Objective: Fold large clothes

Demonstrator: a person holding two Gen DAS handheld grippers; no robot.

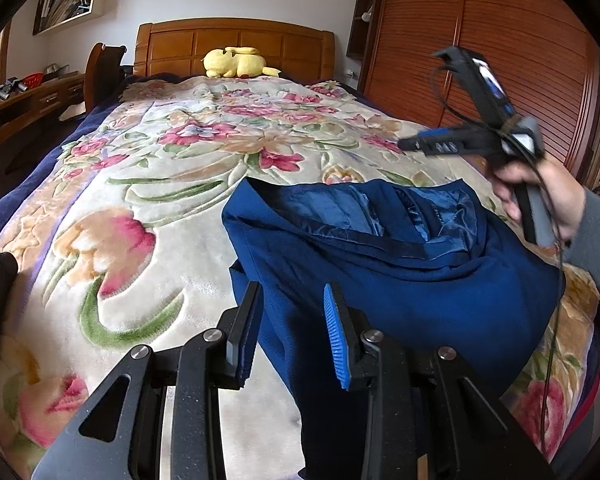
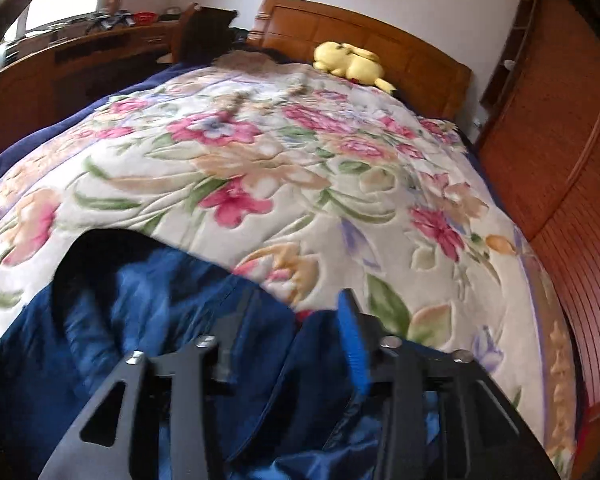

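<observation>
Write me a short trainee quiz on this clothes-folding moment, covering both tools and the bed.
1. True or false: the right tool is clamped on the blue jacket.
2. What lies against the headboard? A) a yellow plush toy B) a stack of books C) a folded towel
3. Fill in: jacket fabric is gripped between the fingers of the ____ tool.

Key: 1 false, its fingers stand apart and hold nothing; 2 A; 3 left.
</observation>
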